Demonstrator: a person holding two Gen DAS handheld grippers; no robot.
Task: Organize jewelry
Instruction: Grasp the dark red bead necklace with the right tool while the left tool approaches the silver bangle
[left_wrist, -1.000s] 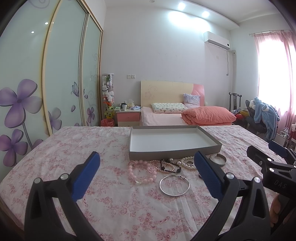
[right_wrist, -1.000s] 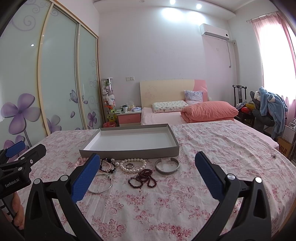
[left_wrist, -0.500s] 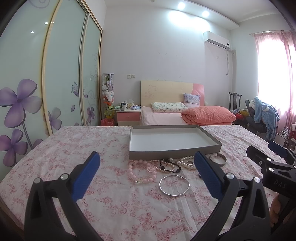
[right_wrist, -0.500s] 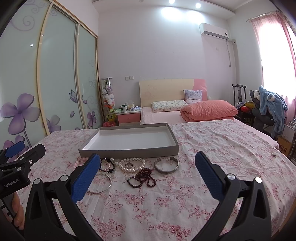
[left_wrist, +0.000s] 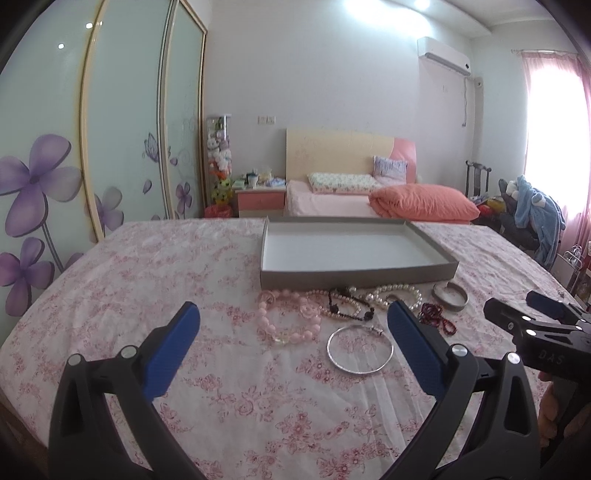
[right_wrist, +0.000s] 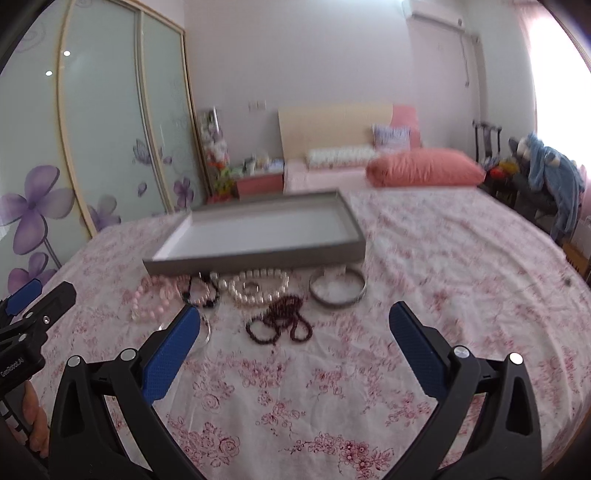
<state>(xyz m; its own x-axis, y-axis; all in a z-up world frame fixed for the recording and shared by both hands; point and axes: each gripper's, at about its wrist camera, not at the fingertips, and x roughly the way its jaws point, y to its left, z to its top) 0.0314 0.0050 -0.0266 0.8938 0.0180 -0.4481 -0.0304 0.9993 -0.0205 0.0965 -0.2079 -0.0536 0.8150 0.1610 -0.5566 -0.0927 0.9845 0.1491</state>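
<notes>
A: What lay on the bed (left_wrist: 155, 280), from the left side to the right?

B: First the pink beads (left_wrist: 290, 319), then a dark bracelet (left_wrist: 349, 306) that touched them, then the thin silver hoop (left_wrist: 360, 349) a little nearer to the cameras. After these came the pearls (right_wrist: 258, 286) with a small ring (right_wrist: 252, 285) inside their loop, the dark red beads (right_wrist: 279, 325), and last the wide bangle (right_wrist: 337, 290). All were in one row along the near wall of the tray (left_wrist: 354, 278).

A: Was something already in the tray?

B: No, it showed only a white floor. I think the sorting had not begun.

A: How were the grippers?

B: The left gripper (left_wrist: 291, 336) was spread wide and held nothing. It hovered over the cover and pointed at the pink beads and the hoop. The right gripper (right_wrist: 291, 332) was also spread and empty, and it looked at the red beads. Its picture was blurred.

A: Why was the jewelry so close to the tray?

B: Probably so that each piece needs only a short lift over the low wall. The hoop lies flat, so it may be difficult to pinch.
</notes>
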